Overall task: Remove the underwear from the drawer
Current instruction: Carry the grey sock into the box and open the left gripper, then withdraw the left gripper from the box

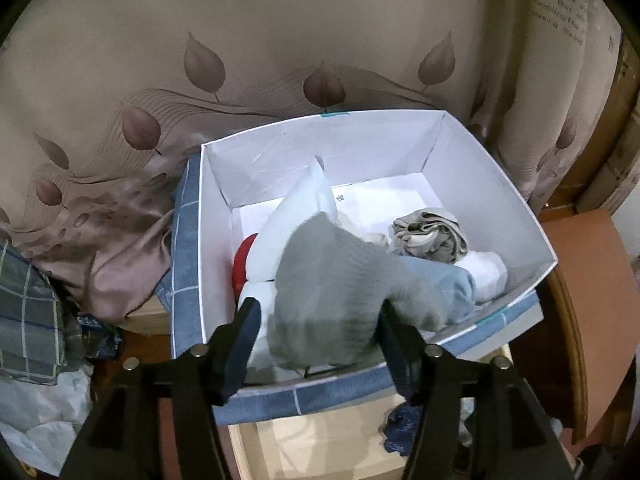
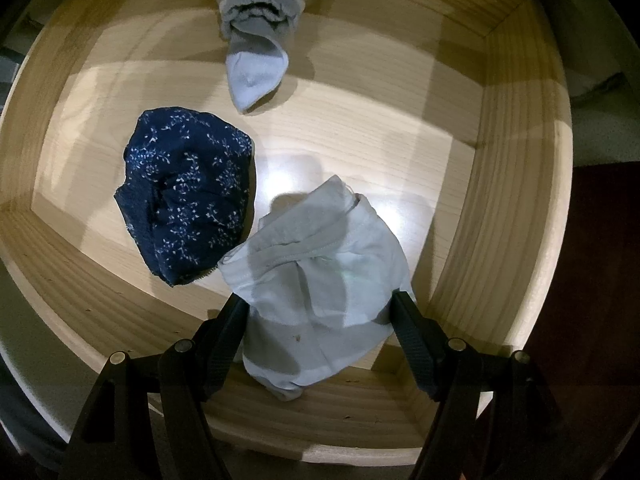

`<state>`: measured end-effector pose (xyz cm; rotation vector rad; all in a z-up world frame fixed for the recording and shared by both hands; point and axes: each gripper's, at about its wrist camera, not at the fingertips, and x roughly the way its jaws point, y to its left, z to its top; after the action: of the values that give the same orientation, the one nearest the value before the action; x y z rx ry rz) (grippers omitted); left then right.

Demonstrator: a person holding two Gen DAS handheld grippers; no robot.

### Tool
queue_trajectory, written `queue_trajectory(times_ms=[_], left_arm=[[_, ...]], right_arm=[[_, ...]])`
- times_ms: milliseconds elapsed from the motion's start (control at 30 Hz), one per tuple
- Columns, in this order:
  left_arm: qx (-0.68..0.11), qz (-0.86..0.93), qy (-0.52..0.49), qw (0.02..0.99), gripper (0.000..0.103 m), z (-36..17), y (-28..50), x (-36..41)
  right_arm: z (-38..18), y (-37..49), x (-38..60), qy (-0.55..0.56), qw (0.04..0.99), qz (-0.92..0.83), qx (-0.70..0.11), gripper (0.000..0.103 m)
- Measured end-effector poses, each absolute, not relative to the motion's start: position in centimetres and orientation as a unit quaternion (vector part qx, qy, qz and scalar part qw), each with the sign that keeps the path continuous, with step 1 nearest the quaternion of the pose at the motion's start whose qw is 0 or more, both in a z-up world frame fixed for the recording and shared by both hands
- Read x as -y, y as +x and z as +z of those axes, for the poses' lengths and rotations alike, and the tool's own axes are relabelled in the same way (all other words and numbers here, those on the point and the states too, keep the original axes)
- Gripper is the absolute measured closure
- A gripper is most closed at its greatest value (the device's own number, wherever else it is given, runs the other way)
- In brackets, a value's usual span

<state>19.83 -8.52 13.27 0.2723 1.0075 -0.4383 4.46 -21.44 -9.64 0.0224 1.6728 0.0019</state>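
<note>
Overhead, left gripper (image 1: pixel 316 320) fingers wide, grey underwear (image 1: pixel 332 292) loose over box (image 1: pixel 532 232); right gripper (image 2: pixel 318 316) fingers straddle pale underwear (image 2: pixel 320 256), unpinched.

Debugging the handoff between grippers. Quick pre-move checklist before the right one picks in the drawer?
1. Right gripper open: ok, jaws wide.
2. Pale grey underwear between its jaws: ok; pad contact: cannot tell.
3. Navy floral piece clear of the jaws: ok, lies apart to the side.
4. Sock out of the way: ok, at the far wall of the wooden drawer.
5. Left gripper released its grey garment into the white box: cannot tell, cloth between open jaws.
</note>
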Motion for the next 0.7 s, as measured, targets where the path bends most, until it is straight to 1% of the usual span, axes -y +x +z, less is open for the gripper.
queue_trajectory(times_ms=[100, 400, 500, 700], left_arm=[[-0.478, -0.222, 0.116, 0.842, 0.04, 13.9, 19.5, 8.3], [-0.462, -0.198, 0.125, 0.856, 0.039, 14.7, 17.1, 6.5], [-0.463, -0.186, 0.133, 0.857, 0.039, 13.9, 15.4, 4.9], [-0.487, -0.17, 0.12, 0.848, 0.039, 10.2, 11.5, 1.2]], right_arm=[[-9.7, 4.4, 21.4, 0.01, 0.67, 0.0, -0.742, 0.033], [-9.7, 4.6, 21.4, 0.008, 0.669, -0.001, -0.743, 0.033], [-9.7, 4.7, 21.4, 0.008, 0.669, -0.001, -0.743, 0.033], [-9.7, 4.6, 21.4, 0.008, 0.667, -0.004, -0.745, 0.033]])
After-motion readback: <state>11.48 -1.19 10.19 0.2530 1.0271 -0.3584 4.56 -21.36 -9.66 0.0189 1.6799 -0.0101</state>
